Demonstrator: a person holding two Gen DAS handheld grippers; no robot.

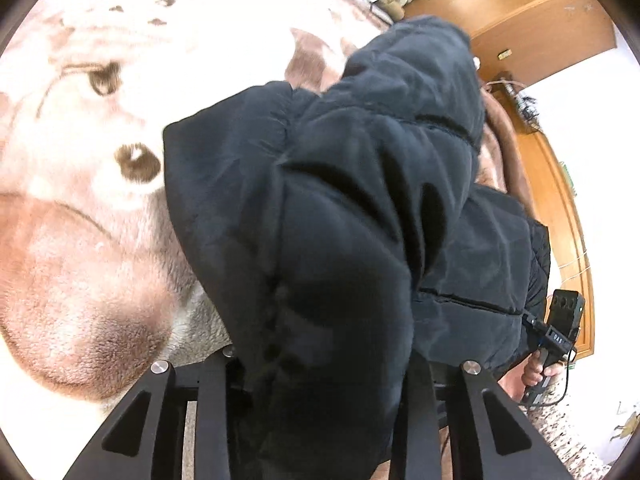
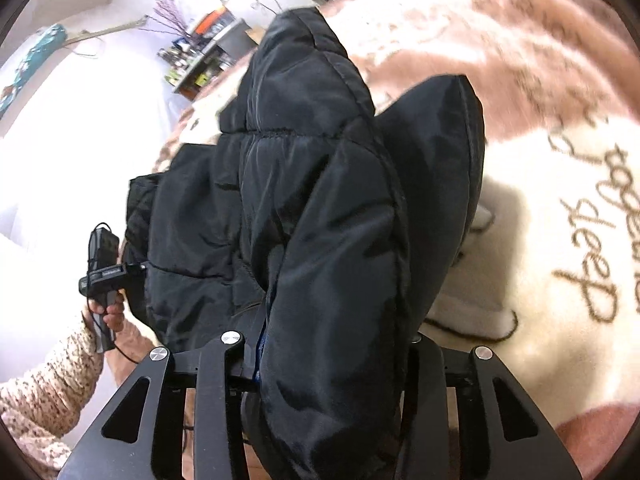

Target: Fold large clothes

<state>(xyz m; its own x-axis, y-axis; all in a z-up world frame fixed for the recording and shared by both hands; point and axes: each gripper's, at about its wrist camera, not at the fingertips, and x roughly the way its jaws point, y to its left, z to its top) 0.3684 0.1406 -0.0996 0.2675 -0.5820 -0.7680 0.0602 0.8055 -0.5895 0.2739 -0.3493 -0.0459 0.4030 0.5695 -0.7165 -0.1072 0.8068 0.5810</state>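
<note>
A plush blanket (image 1: pixel 80 240), cream and pinkish brown with a cartoon animal face and cursive lettering, is spreading across the bed and filling the background of both wrist views. Above it, a black puffer jacket (image 1: pixel 352 208) is hanging in bunched, quilted folds, lifted clear of the blanket in the middle and taking up the centre of each picture; in the right wrist view the same jacket (image 2: pixel 320 220) is draping down toward the camera, with a thin strip of blue showing at its inner edge. A wooden door (image 1: pixel 532 28) is standing beyond the bed in the left wrist view, and a cluttered shelf (image 2: pixel 200 60) is sitting against the white wall in the right wrist view. The left tongs (image 1: pixel 320 380) are closing on a thick fold of the jacket, the padded fabric bulging up between the two black fingers and hiding their tips. The right tongs (image 2: pixel 324 360) are likewise pinching a fat roll of the jacket between their fingers, with the tips buried in cloth. Each camera is also catching the other tool at the far edge of the jacket: the right hand (image 1: pixel 538 372) is wrapping its handle, and the left hand (image 2: pixel 114 316), in a speckled knit sleeve (image 2: pixel 48 392), is gripping the other.
</note>
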